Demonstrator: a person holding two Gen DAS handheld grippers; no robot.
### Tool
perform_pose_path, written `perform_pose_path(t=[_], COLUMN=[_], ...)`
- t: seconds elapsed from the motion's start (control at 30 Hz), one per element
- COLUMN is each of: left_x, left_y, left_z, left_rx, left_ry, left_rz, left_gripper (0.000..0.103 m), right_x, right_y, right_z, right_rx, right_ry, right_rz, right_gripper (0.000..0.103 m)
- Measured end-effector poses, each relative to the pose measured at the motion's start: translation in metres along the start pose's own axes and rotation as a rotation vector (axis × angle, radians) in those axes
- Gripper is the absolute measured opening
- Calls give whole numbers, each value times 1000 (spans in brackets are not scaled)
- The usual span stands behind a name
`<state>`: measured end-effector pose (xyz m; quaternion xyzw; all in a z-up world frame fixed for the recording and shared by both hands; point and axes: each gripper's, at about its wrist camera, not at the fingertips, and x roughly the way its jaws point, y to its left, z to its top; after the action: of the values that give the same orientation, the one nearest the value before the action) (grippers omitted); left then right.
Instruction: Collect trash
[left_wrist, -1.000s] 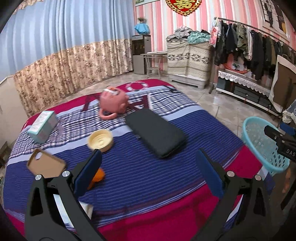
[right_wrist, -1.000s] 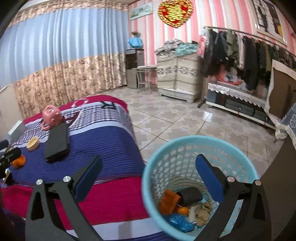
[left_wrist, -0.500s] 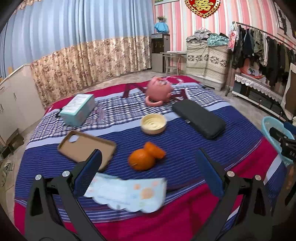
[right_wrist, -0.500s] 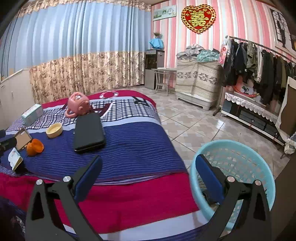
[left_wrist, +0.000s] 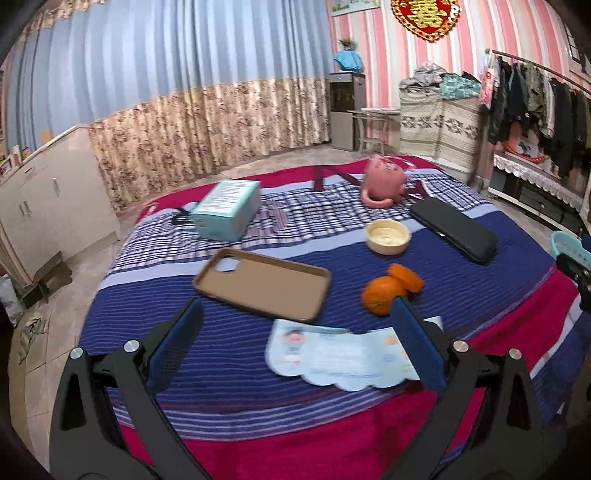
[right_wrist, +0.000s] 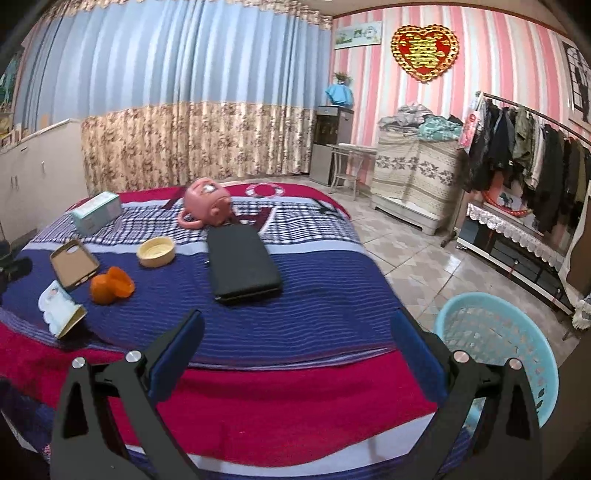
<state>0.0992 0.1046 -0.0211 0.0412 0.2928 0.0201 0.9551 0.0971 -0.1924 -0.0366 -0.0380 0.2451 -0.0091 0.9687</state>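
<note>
A flat pale-blue wrapper (left_wrist: 343, 356) (right_wrist: 59, 308) lies near the bed's front edge, between and just beyond my open left gripper (left_wrist: 295, 347) fingertips. Behind it sits an orange with loose peel (left_wrist: 388, 291) (right_wrist: 110, 286). My right gripper (right_wrist: 295, 349) hangs open and empty over the bed's red edge. The turquoise laundry-style basket (right_wrist: 517, 339) (left_wrist: 569, 247) stands on the floor right of the bed, beside the right finger (right_wrist: 417, 354).
On the striped bedspread (left_wrist: 221, 354) lie a tan phone case (left_wrist: 262, 282), a cream bowl (left_wrist: 388, 236), a black pouch (left_wrist: 454, 229), a teal box (left_wrist: 229, 208) and a pink toy (left_wrist: 384, 179). A clothes rack (right_wrist: 524, 147) and tiled floor (right_wrist: 406, 251) lie to the right.
My left gripper has swung left over the bed, bringing the wrapper, orange and phone case close. My right gripper has turned from above the basket toward the bed.
</note>
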Motion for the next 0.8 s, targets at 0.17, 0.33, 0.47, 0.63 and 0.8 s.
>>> perform_pose_path(t=[0.17, 0.33, 0.47, 0.63, 0.8], left_x=[2, 1, 0, 1, 2], left_y=[18, 28, 33, 42, 49], left_z=[-7, -12, -14, -18, -20], left_rx=[-27, -37, -43, -70, -99], left_ry=[14, 15, 15, 21, 25], left_rz=[20, 18, 11, 11, 11], left_gripper=[97, 97, 97, 97, 97], right_x=[-4, -2, -3, -1, 4], right_y=[18, 31, 44, 55, 67], right_z=[-3, -9, -8, -6, -7], right_rx=[5, 49, 55, 73, 51], right_ry=[5, 30, 33, 47, 68], right_rz=[9, 42, 49, 64, 47], right_gripper=[98, 98, 98, 98, 98])
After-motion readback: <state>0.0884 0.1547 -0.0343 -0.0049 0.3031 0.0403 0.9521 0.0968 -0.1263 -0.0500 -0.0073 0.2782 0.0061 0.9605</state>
